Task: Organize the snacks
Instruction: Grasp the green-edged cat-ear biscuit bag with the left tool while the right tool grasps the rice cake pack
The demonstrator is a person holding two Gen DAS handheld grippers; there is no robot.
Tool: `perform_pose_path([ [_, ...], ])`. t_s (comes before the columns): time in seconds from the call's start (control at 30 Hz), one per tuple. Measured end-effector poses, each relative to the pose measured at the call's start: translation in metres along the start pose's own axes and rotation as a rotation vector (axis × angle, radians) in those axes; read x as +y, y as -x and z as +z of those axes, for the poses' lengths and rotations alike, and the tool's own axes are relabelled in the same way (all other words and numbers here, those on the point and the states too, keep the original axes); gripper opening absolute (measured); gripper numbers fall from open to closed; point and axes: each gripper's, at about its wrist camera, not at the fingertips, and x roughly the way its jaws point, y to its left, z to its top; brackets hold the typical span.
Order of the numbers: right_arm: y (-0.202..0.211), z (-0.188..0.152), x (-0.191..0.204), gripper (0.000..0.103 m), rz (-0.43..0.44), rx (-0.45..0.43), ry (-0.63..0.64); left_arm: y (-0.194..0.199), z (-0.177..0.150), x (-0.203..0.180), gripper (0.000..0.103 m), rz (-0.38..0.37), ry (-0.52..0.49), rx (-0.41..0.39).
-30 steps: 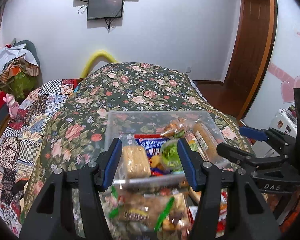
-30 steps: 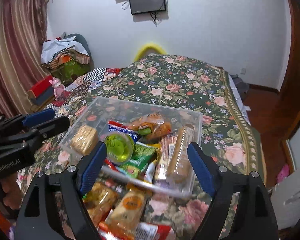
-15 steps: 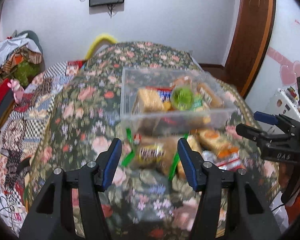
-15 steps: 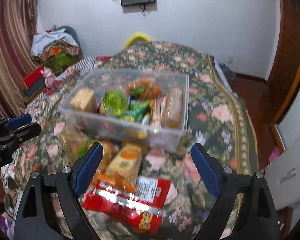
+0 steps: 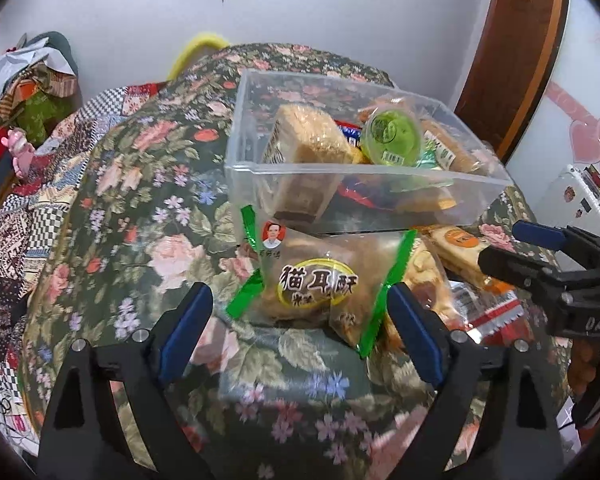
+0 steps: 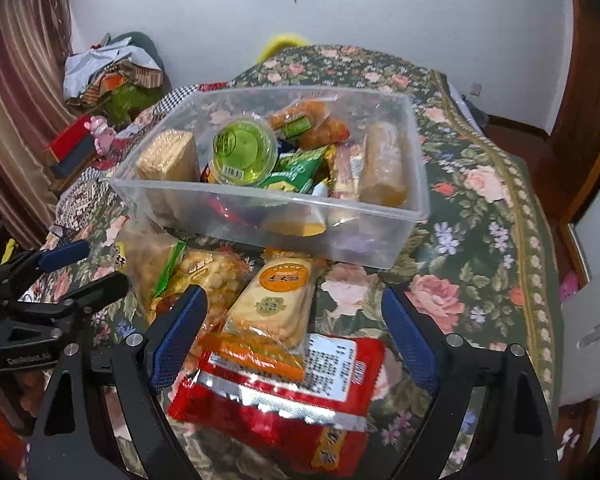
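Left gripper (image 5: 300,320), jaws spread and empty, hovers over a green-edged cookie bag (image 5: 314,280) lying just in front of the clear plastic bin (image 5: 340,200), apparently lined up for the next pick. The bin already holds a rice-cake block (image 5: 312,140) and a green jelly cup (image 5: 394,136), so sorting seems well under way. Everything rests on a floral bedspread (image 5: 140,220) in a white-walled bedroom.

Right gripper (image 6: 294,336), likewise spread and holding nothing, hangs above an orange biscuit pack (image 6: 278,300) and a red snack packet (image 6: 284,396), both loose in front of the bin (image 6: 260,216). A striped curtain (image 6: 16,100) hangs left of the bin.
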Motion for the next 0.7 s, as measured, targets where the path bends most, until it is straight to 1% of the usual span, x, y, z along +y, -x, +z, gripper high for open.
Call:
perform_pose_path([
  [0.07,-0.008,0.001,0.001,0.085,-0.003,0.018,0.001,-0.010,0.002,-0.001,0.090,0.002,-0.005,0.012],
  [0.13,-0.015,0.000,0.000,0.080,-0.007,0.037,-0.004,-0.019,0.004,-0.003,0.092,-0.003,-0.013,0.027],
  [0.2,-0.023,0.001,-0.002,0.070,-0.005,0.065,-0.018,-0.024,0.006,-0.004,0.094,-0.010,-0.011,0.023],
  [0.3,-0.029,-0.001,-0.003,0.059,-0.002,0.090,-0.021,-0.028,0.008,-0.004,0.094,-0.022,-0.005,0.011],
  [0.33,-0.030,-0.002,-0.003,0.057,0.001,0.095,-0.019,-0.029,0.008,-0.004,0.094,-0.027,0.000,0.007],
  [0.4,-0.031,-0.004,-0.004,0.048,0.002,0.105,-0.018,-0.032,0.008,-0.002,0.094,-0.038,0.011,0.004],
  [0.43,-0.032,-0.006,-0.005,0.046,0.009,0.112,-0.021,-0.033,0.007,0.000,0.093,-0.047,0.022,0.006],
  [0.5,-0.032,-0.009,-0.010,0.037,0.047,0.113,-0.047,-0.034,0.007,0.002,0.083,-0.081,0.044,0.010],
  [0.53,-0.030,-0.011,-0.013,0.036,0.060,0.109,-0.061,-0.033,0.006,0.002,0.081,-0.083,0.047,0.009],
  [0.57,-0.028,-0.012,-0.015,0.035,0.066,0.102,-0.072,-0.031,0.005,0.002,0.071,-0.086,0.042,0.000],
  [0.7,-0.015,-0.017,-0.023,0.033,0.099,0.070,-0.104,-0.025,0.004,-0.005,0.066,-0.061,-0.003,-0.006],
])
